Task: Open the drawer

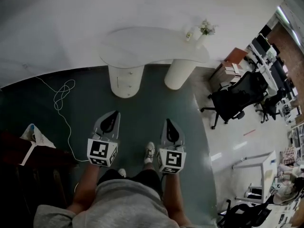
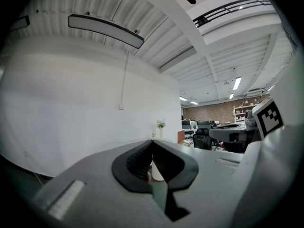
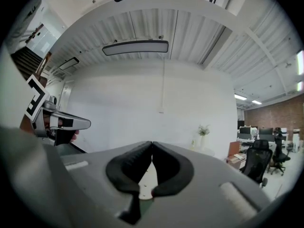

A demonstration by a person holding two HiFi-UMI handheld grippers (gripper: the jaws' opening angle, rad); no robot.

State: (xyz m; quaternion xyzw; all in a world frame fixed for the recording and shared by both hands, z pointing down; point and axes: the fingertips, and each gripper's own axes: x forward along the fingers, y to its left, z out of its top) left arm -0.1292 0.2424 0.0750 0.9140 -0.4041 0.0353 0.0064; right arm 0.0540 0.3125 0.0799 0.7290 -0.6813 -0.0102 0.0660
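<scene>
1. A clear strip of dark green floor lies between the person and the white table. The table's curved front edge is the nearest barrier ahead, and the wall runs right behind it.
2. A loose cable trails over the floor to the left. An office chair stands well off to the right.
3. The drawer is in the table's left pedestal, nearly straight ahead of the left gripper. A plain second pedestal stands beside it.
4. The drawer front faces the person. The pedestal is a column, so its long axis is upright.
5. The drawer front is white, curved with the column and flush with it, marked only by a few small dark dots.
6. The left gripper's jaws meet at the tips with nothing between them.
7. The right gripper is likewise fully closed and empty. Both grippers are level, well apart from the table.
</scene>
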